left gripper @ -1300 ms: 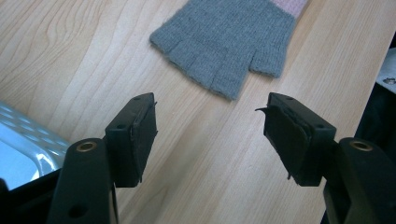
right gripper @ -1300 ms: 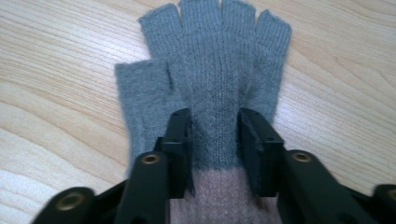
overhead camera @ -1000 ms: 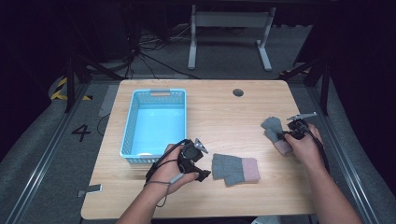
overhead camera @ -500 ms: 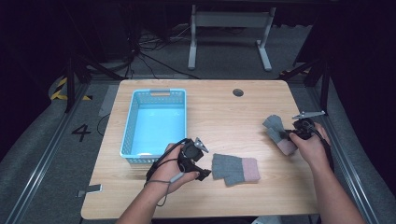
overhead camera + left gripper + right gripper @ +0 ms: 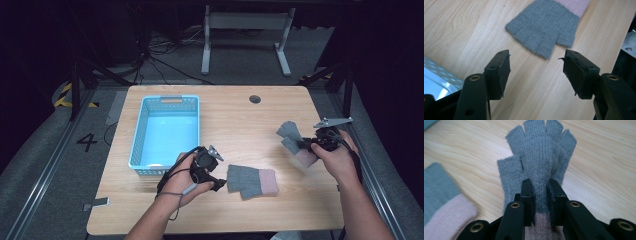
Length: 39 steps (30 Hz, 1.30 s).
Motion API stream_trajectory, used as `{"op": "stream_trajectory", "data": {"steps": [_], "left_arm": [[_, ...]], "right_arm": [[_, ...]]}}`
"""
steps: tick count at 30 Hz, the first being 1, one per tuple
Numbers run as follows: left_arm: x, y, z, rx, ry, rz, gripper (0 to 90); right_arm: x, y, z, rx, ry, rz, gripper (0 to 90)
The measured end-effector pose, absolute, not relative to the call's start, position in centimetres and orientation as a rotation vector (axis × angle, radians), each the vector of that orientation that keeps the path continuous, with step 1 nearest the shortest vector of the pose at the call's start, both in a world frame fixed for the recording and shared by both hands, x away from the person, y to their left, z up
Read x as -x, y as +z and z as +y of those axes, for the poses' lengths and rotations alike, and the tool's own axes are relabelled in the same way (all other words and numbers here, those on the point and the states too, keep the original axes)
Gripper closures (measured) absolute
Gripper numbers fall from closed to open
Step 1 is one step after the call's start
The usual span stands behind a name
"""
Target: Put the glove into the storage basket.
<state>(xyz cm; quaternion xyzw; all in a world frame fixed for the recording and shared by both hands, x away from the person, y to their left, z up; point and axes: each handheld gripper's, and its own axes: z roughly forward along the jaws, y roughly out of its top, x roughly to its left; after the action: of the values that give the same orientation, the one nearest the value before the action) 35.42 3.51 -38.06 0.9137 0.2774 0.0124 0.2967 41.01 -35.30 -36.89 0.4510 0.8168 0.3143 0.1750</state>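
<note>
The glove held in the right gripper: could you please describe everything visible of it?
The glove is a fingerless knit, grey over the hand with a pink cuff. The right gripper pinches it near where grey meets pink, lifting it over the table's right side. Its stubby finger ends and thumb fan out away from the gripper's fingers.
</note>
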Motion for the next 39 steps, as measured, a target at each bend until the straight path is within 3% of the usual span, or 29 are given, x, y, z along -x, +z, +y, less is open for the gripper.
{"op": "stream_trajectory", "data": {"steps": [19,31,39], "left_arm": [[-35.3,-37.8,3.2,-2.427,0.001,0.713,42.9],[-35.5,-37.6,3.6,-2.372,0.032,0.738,33.2],[-35.2,-37.3,3.4,-2.365,0.024,0.71,43.8]], "right_arm": [[-38.0,-34.2,-31.0,-1.051,0.972,2.47,76.1],[-36.9,-34.6,-28.3,-0.918,0.982,2.58,75.8],[-36.4,-35.3,-26.6,-0.83,0.963,2.67,75.5]]}}
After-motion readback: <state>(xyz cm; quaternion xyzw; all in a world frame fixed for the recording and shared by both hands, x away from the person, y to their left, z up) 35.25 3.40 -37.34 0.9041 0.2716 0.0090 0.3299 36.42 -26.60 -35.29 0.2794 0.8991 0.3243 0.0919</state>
